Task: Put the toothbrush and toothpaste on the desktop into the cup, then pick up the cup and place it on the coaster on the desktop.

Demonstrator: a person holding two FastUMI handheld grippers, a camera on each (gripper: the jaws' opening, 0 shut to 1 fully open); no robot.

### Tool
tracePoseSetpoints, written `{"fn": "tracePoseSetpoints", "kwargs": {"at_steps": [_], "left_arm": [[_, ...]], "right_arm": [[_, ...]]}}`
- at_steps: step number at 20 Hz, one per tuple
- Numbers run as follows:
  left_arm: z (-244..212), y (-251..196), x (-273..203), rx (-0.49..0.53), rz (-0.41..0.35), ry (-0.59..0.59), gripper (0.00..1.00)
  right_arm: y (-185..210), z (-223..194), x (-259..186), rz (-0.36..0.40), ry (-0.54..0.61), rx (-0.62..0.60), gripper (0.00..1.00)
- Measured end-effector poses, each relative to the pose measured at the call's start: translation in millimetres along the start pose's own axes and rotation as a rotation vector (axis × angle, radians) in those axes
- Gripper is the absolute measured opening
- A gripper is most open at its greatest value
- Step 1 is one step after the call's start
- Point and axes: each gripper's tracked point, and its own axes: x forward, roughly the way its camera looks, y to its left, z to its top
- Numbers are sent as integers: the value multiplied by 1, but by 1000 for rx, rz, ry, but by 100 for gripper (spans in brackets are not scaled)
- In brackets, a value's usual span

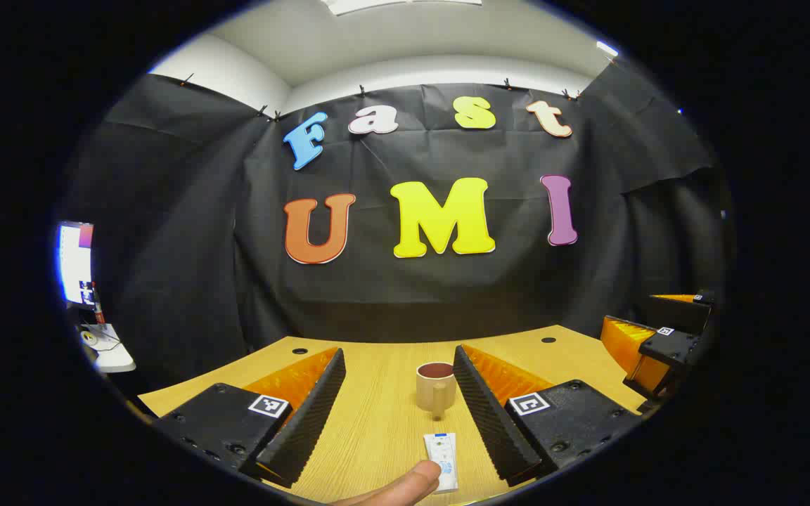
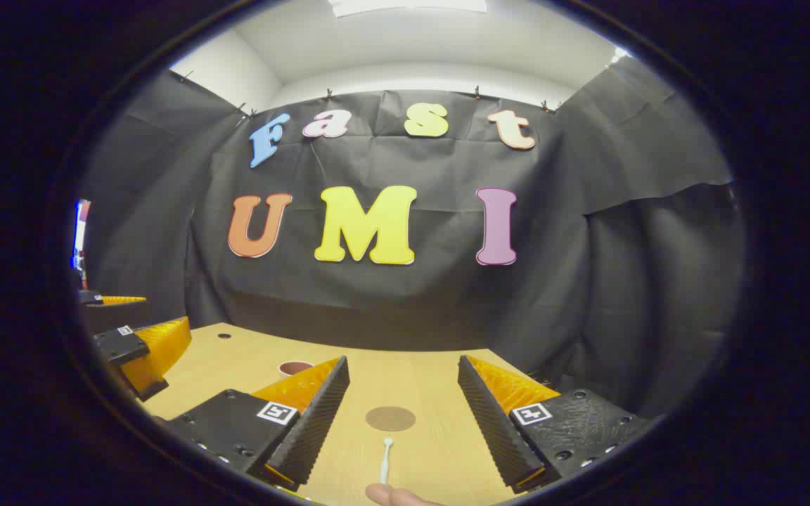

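Note:
A beige cup (image 1: 436, 390) with a dark red inside stands upright on the wooden desktop (image 1: 377, 422), its handle turned toward me. It sits between the spread fingers of my left gripper (image 1: 399, 355), which is open and holds nothing. Nearer, a small white toothpaste (image 1: 442, 460) lies flat, and a person's fingertip (image 1: 405, 488) touches its near end. My right gripper (image 2: 403, 362) is open too. Between its fingers lie a round brown coaster (image 2: 390, 418) and, closer, a white toothbrush (image 2: 384, 460) with a fingertip (image 2: 394, 497) at its near end. The cup's rim (image 2: 295, 367) peeks out behind one finger.
The other gripper (image 1: 658, 344) hovers at the desk's right edge in the left gripper view. In the right gripper view the other gripper (image 2: 138, 344) is at the left. A lit monitor (image 1: 76, 263) and a white side table (image 1: 106, 348) stand beyond the desk's left end. Black cloth closes the back.

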Motion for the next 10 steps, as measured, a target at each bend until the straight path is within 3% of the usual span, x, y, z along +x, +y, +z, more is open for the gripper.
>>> {"fn": "tracePoseSetpoints", "kwargs": {"at_steps": [10], "left_arm": [[-23,7,12,-24,18,78,98]], "right_arm": [[4,-10,2,17,24,-20,96]]}}
